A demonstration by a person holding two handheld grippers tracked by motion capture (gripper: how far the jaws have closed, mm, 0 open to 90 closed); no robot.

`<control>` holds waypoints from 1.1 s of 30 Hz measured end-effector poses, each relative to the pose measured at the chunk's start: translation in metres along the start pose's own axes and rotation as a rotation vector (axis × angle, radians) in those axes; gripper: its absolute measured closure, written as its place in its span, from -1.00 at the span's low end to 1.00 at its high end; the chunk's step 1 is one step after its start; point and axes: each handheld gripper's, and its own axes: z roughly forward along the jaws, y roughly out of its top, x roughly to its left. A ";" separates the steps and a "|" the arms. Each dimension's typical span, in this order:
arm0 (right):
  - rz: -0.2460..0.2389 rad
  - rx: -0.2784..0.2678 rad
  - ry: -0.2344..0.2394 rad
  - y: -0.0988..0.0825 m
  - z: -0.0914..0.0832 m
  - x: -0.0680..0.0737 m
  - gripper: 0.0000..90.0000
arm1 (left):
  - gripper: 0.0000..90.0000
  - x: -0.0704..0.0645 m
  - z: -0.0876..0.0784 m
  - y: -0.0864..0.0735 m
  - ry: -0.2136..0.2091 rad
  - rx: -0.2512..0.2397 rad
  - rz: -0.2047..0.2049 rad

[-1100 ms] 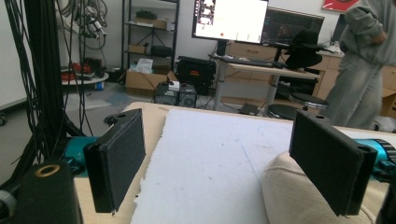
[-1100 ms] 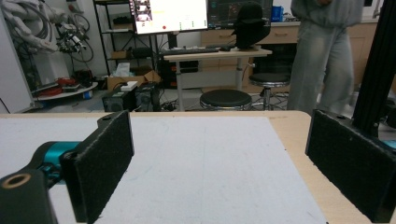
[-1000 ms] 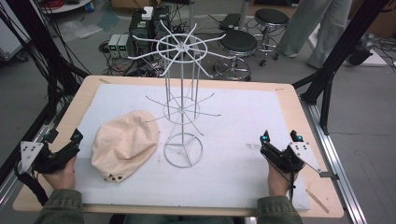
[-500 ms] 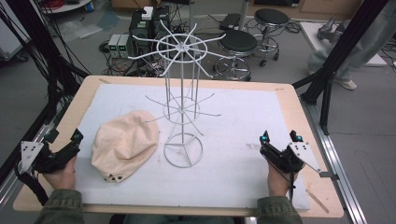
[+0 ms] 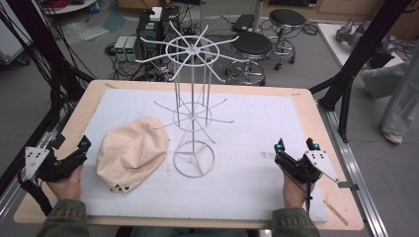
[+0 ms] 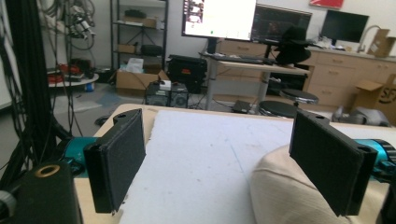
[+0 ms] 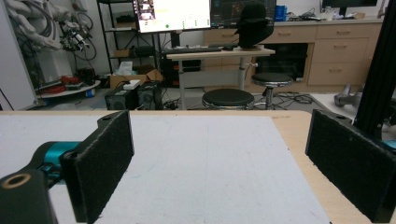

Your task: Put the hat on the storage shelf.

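Note:
A beige cap [image 5: 131, 153] lies crown-up on the white mat [image 5: 257, 123], left of a white wire rack [image 5: 193, 106] that stands upright at the table's middle. My left gripper [image 5: 70, 143] rests at the near left edge, just left of the cap, open and holding nothing. In the left gripper view the cap [image 6: 280, 196] bulges in front of the right jaw, and the left gripper [image 6: 222, 163] is spread wide. My right gripper [image 5: 295, 145] sits at the near right of the mat, open and holding nothing. Between the right gripper's [image 7: 229, 168] jaws lies bare mat [image 7: 205, 154].
The mat covers most of a wooden table [image 5: 309, 116]. Black frame posts [image 5: 365, 49] stand at both sides. Behind the table are stools [image 5: 252, 47] and computer boxes [image 5: 126, 47]. A person's legs [image 5: 400, 94] are at the far right.
The person in the background has walked to the right. Both grippers, the cap and the rack have stayed put.

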 end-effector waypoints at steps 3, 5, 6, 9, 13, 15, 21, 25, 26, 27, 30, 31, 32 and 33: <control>-0.003 -0.003 0.000 0.000 0.000 -0.001 -0.84 | -0.59 -0.002 0.001 0.004 -0.021 0.000 -0.005; -0.002 -0.005 0.001 0.000 0.000 -0.001 -0.85 | -0.58 -0.003 0.001 0.008 -0.027 -0.003 0.004; -0.002 -0.005 0.000 0.000 0.000 -0.001 -0.84 | -0.58 -0.004 0.001 0.010 -0.028 -0.002 0.008; -0.008 0.000 0.003 0.000 0.000 0.000 -0.84 | -0.57 -0.006 0.002 0.016 -0.043 -0.002 0.005; -0.011 0.001 0.007 0.000 0.001 0.001 -0.84 | -0.53 -0.009 0.005 0.023 -0.063 0.013 0.012; -0.005 0.004 0.009 0.000 0.001 0.001 -0.84 | -0.53 -0.011 0.007 0.027 -0.077 0.022 0.012; -0.008 0.006 0.012 -0.001 0.001 0.002 -0.84 | -0.54 -0.017 0.016 0.039 -0.121 0.059 0.042; -0.010 0.006 0.012 -0.001 0.001 0.002 -0.84 | -0.54 -0.021 0.024 0.044 -0.146 0.087 0.052; -0.009 0.006 0.013 -0.001 0.001 0.002 -0.84 | -0.54 -0.022 0.026 0.046 -0.153 0.097 0.057; -0.011 0.006 0.013 -0.001 0.001 0.002 -0.84 | -0.54 -0.023 0.028 0.048 -0.159 0.108 0.062; -0.011 0.006 0.013 -0.001 0.001 0.002 -0.84 | -0.54 -0.026 0.036 0.054 -0.183 0.156 0.080; -0.011 0.006 0.013 -0.001 0.001 0.002 -0.84 | -0.54 -0.027 0.038 0.056 -0.191 0.170 0.085; -0.010 0.007 0.014 -0.001 0.001 0.002 -0.84 | -0.54 -0.028 0.041 0.057 -0.197 0.180 0.086; -0.008 0.007 0.015 -0.001 0.001 0.002 -0.84 | -0.54 -0.029 0.043 0.058 -0.206 0.192 0.089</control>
